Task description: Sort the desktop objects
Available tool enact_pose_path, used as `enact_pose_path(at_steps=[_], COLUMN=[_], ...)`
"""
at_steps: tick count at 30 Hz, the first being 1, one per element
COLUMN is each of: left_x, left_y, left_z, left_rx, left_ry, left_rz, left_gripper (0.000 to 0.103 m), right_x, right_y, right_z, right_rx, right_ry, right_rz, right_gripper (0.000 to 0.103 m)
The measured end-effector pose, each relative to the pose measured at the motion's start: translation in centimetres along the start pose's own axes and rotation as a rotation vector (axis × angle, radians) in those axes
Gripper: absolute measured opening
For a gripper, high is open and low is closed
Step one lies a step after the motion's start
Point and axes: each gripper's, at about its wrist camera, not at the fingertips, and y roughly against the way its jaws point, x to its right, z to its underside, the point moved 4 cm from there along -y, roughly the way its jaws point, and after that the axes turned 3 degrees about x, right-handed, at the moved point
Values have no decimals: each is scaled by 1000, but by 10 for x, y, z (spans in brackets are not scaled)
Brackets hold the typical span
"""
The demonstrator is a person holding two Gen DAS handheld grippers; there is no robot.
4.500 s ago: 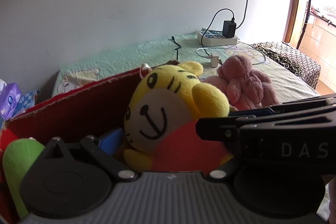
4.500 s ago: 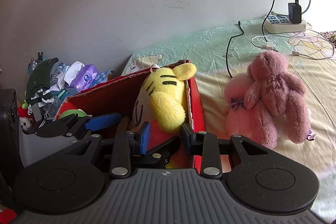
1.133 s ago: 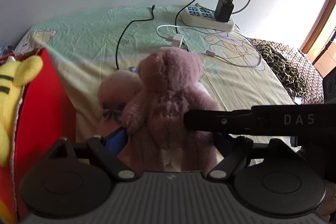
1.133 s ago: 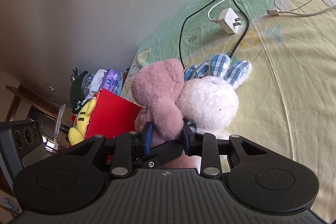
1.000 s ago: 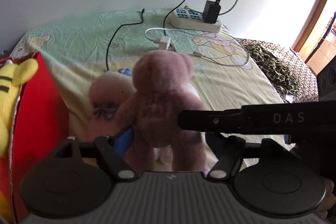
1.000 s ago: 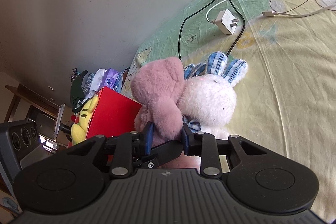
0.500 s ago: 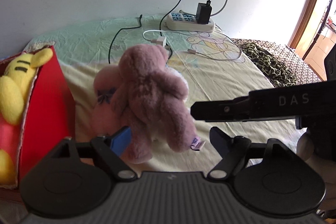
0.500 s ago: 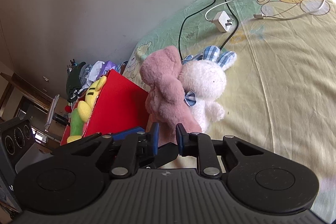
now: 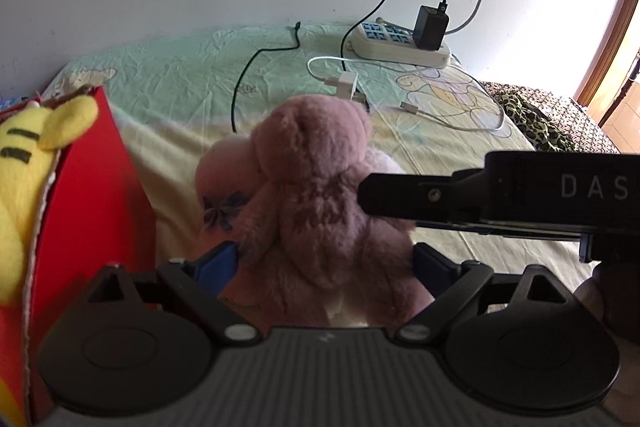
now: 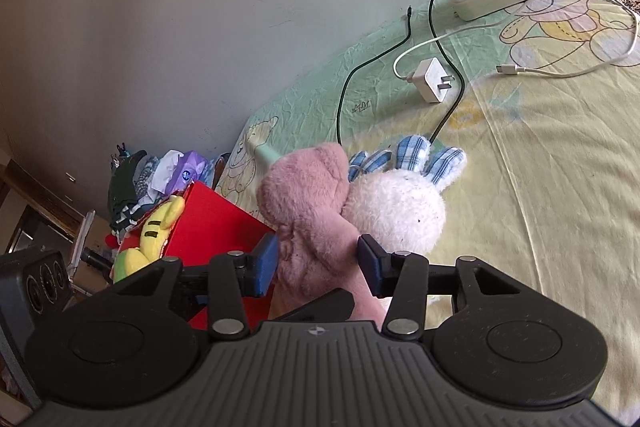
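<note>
A pink plush bear (image 9: 316, 203) sits on the bed against a white plush rabbit (image 10: 396, 211) with blue checked ears. My left gripper (image 9: 324, 259) is open, its jaws on either side of the bear's lower body. My right gripper (image 10: 316, 263) is open with the bear's body (image 10: 312, 227) between its blue pads, not squeezed. The right gripper's black body crosses the left wrist view at the right. A red box (image 9: 92, 195) stands at the left with a yellow tiger plush (image 9: 28, 163) inside; the box also shows in the right wrist view (image 10: 216, 223).
A white power strip (image 9: 400, 47) with a black charger, a white adapter (image 10: 434, 79) and black and white cables lie on the sheet behind the toys. Clutter with a purple tissue pack (image 10: 186, 173) sits past the box by the wall. A leopard-print cloth (image 9: 536, 119) lies at the right.
Both grippers have moved in around the pink bear. The right gripper's jaws, nearly shut half a second ago, have opened wide about the bear's body. The left gripper is closer to the bear.
</note>
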Motion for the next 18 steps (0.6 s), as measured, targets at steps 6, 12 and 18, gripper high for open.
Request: enact_pose_path(at_steps=[6,12,18], left_x=[-1,-4,4], left_y=[-7,-2,11], left_z=[-4,-6,-3], left_rx=[-15,-19,-16], left_ry=[19,32,2], left_rz=[22,35,55], left_gripper=[94,88,84], right_x=[13,1,3], right_y=[-8,-17,-9], right_z=[-4,4,6], right_rx=[4,-49,-71], right_ry=[-32,68,79], right_rz=[16,-9,-40], right_gripper=[49,38,28])
